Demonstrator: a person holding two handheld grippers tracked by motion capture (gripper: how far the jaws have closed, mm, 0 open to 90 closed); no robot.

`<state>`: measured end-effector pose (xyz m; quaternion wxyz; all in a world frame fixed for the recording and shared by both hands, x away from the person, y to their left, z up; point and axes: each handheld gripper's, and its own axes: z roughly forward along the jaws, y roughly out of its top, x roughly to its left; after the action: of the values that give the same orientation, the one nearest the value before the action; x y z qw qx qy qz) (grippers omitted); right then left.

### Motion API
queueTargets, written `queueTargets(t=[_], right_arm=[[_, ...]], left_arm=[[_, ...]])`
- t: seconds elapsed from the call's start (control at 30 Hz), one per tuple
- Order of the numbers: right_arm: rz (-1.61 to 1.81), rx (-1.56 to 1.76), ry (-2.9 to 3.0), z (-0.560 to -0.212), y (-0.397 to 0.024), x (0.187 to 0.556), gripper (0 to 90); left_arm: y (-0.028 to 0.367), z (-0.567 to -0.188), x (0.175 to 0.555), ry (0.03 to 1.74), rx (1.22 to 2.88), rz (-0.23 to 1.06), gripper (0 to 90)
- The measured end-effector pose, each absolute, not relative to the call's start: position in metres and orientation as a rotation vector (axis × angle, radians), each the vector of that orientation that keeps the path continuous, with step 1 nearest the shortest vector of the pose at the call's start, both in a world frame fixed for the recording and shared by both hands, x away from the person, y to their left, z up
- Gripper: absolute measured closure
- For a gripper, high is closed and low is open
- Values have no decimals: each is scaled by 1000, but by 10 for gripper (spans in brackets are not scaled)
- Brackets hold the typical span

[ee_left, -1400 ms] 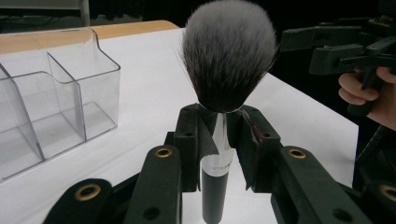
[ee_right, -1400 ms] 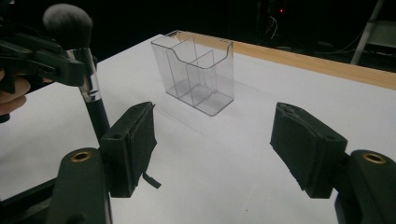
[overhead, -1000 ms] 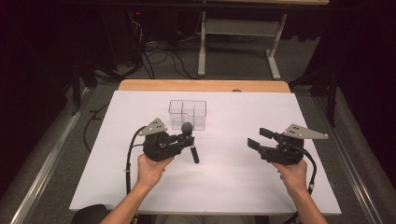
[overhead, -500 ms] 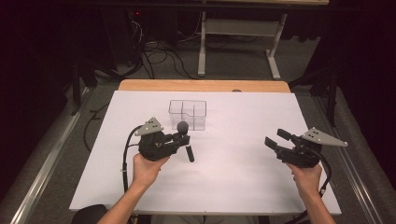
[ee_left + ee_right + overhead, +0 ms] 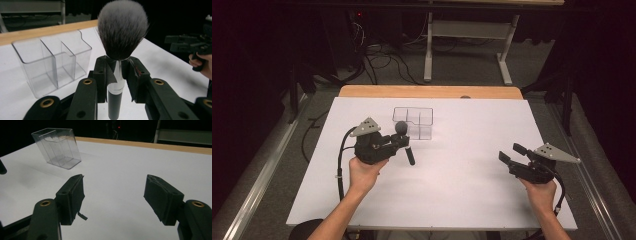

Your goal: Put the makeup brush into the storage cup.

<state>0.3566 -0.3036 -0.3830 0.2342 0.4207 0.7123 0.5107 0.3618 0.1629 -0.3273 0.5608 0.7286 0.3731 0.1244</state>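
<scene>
Counter [image 5: 472, 200] covered in white, seen from above, with a person's two hands reaching in from the near edge, each holding a gripper. The left gripper [image 5: 399, 142] has its fingers [image 5: 103, 75] closed on the neck of a makeup brush [image 5: 120, 37]. The brush stands roughly upright in the left gripper view, soft grey-tipped bristles on top and a black handle hanging down between the fingers; from above, the handle angles down toward the counter. Just beyond the brush sits a clear plastic organizer [image 5: 413, 122] with several open-topped compartments, empty as far as can be seen. The bristle head is right beside the organizer's near wall, not inside it.

The right gripper [image 5: 510, 153] is well apart, near the counter's right edge, with its fingers [image 5: 72, 200] spread wide and nothing between them.

Judging by the layout, the brush is headed for one of the compartments. The organizer looks light and nothing steadies it, so a handle catching on a wall or divider could push it away or tip it. The grip sits high near the bristles, so the long handle could swing and miss the narrow opening. Letting go too early might drop the brush onto the counter.
</scene>
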Motion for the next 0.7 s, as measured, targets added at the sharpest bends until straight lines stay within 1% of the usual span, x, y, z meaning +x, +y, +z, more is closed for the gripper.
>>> queueTargets(t=[0.3, 0.7], right_arm=[[1393, 1164, 1975, -392, -300, 352, 329], [1368, 1153, 1999, -397, -296, 352, 320]], left_arm=[[172, -306, 366, 885, 1701, 362, 706], [178, -293, 379, 898, 1682, 397, 706]])
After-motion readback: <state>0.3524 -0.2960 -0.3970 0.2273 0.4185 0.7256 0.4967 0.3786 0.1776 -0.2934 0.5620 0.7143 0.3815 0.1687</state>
